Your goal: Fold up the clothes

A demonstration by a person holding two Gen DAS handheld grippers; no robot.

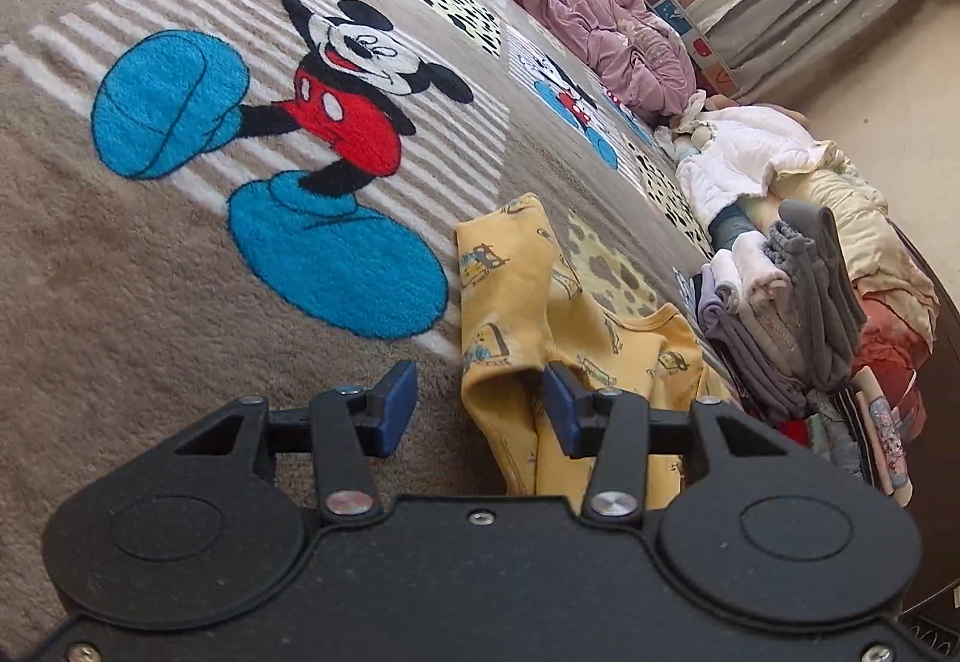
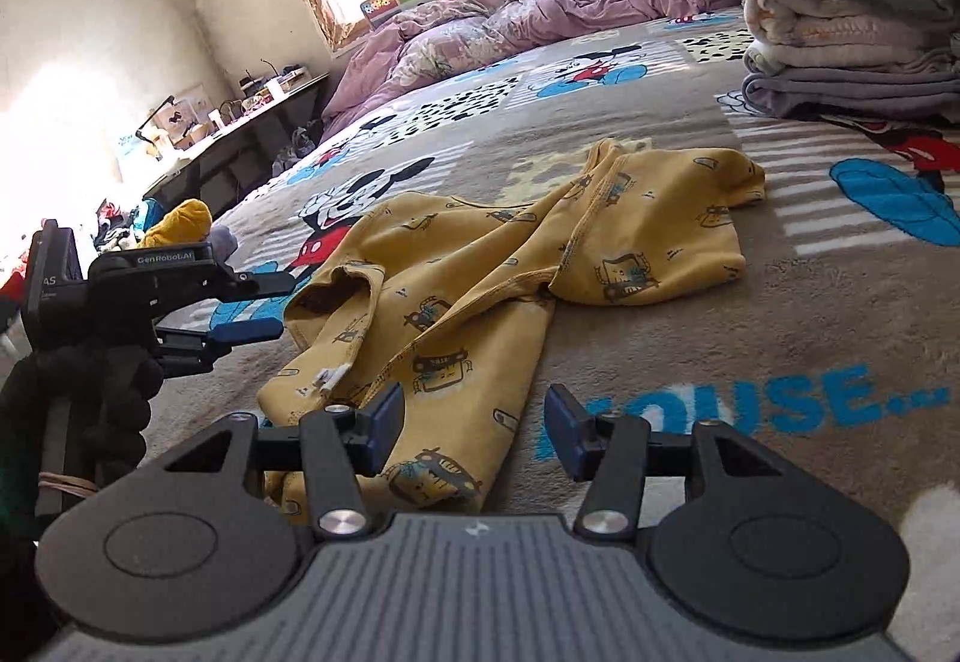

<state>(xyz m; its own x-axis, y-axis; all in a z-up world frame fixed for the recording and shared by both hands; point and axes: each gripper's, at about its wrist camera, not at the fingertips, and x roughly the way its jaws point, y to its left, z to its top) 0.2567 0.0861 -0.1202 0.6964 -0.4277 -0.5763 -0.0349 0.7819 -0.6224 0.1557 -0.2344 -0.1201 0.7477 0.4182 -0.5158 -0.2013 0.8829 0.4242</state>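
A yellow child's garment [image 1: 510,302] printed with small cars lies crumpled on the brown cartoon blanket [image 1: 120,272]. My left gripper [image 1: 480,393] is open just above the garment's near edge, and a fold of cloth rises between the blue pads without being pinched. In the right wrist view the same garment [image 2: 480,272] spreads out ahead, and my right gripper [image 2: 474,413] hangs open over its near end, with no pad pressing on cloth. The left gripper [image 2: 270,305] also shows there, open at the garment's left edge, held by a black-gloved hand [image 2: 108,380].
A stack of folded grey and white clothes [image 1: 780,302] [image 2: 840,2] stands on the blanket [image 2: 780,314] beyond the garment. An unfolded pile [image 1: 750,152] lies behind it. A pink quilt [image 2: 540,8] runs along the far side. A cluttered desk [image 2: 240,122] stands by the wall.
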